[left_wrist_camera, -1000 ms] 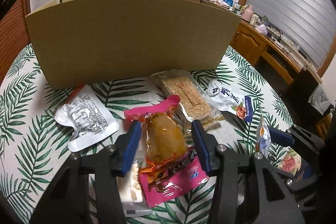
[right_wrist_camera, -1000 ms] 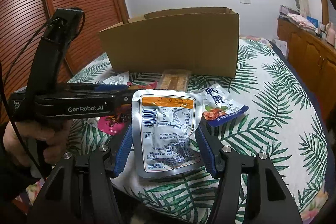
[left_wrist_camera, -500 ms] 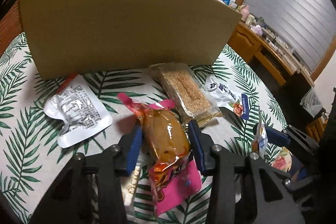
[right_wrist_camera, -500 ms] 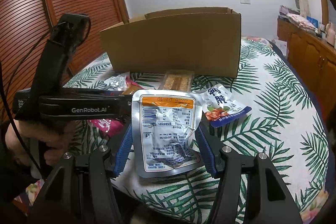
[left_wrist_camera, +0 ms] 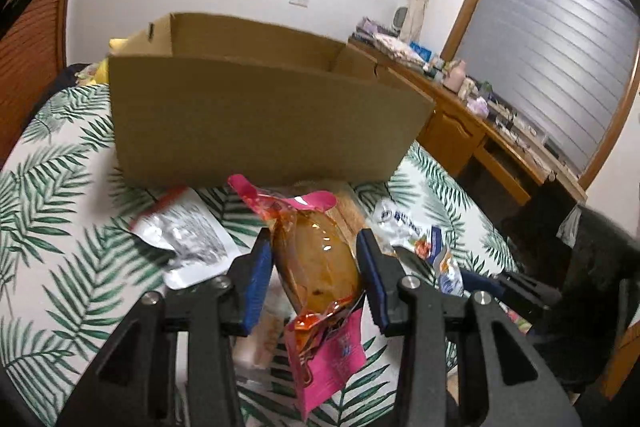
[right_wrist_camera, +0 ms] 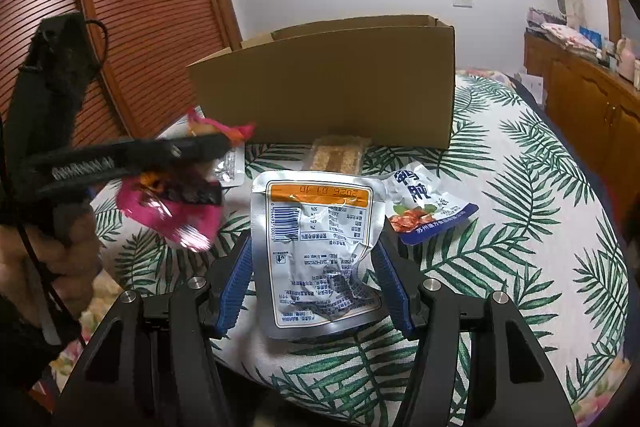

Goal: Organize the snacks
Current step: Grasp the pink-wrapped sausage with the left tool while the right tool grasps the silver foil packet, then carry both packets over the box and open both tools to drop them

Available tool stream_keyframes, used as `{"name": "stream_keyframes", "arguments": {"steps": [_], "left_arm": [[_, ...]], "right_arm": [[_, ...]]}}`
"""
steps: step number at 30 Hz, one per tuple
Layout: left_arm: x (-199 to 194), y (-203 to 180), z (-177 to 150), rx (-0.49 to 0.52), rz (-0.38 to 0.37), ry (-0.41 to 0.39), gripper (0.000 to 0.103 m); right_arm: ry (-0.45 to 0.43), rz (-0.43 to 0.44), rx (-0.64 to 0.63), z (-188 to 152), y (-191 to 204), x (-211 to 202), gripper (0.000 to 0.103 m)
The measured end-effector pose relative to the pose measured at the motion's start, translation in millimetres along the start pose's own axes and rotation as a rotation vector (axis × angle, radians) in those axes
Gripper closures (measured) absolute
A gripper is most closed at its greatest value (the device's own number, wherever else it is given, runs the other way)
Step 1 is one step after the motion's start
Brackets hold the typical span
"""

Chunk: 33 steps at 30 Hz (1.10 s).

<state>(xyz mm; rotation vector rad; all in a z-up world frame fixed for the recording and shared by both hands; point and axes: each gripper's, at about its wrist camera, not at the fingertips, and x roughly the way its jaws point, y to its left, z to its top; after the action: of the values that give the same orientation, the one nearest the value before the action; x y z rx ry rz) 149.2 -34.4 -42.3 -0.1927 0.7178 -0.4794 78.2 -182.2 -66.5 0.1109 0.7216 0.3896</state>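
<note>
- Cardboard box (left_wrist_camera: 264,123), open at the top, stands at the far side of a bed cover (left_wrist_camera: 60,227) printed with green palm leaves; it blocks the view beyond.
- Left gripper (left_wrist_camera: 314,267) clamps a pink-edged packet (left_wrist_camera: 316,263) with an orange-brown snack inside, lifted off the cover in front of the box; its jaws have just been closing.
- Right gripper (right_wrist_camera: 316,267) pinches a silver pouch (right_wrist_camera: 318,251), label side up, by its two side edges.
- Loose on the cover: one silver pouch near the box (left_wrist_camera: 188,239), one clear-wrapped crumbly bar (right_wrist_camera: 340,155), one white-and-blue packet (right_wrist_camera: 428,207). Five packets seen altogether.
- A hand (right_wrist_camera: 52,259) grips the left gripper's handle.
- Room: white wall, reddish slatted door (right_wrist_camera: 132,7), wooden cabinets (left_wrist_camera: 472,131), closed grey blind (left_wrist_camera: 560,67).
</note>
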Motion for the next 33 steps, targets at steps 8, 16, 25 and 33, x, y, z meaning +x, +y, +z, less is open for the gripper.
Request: {"name": "stream_keyframes", "arguments": {"steps": [8,16,25,33], "left_arm": [[-21.7,7.2,8.6,-0.002,0.017,-0.060,0.063],[-39.0,16.4,13.8,-0.023,0.016,-0.105,0.063],[-54.3,14.7,33.1,0.018,0.030,-0.137,0.063],[-62.4,7.6,64.7,0.086,0.052,-0.161,0.062]], "right_arm": [[-0.017,0.000,0.009,5.0,-1.7,-3.3,0.043],[-0.030,-0.006,0.016,7.1,-2.6,-9.9,0.043],[-0.050,-0.027,0.004,17.7,-4.4,-20.1,0.043],[-0.092,-0.056,-0.050,45.1,-3.7,-32.4,0.043]]}}
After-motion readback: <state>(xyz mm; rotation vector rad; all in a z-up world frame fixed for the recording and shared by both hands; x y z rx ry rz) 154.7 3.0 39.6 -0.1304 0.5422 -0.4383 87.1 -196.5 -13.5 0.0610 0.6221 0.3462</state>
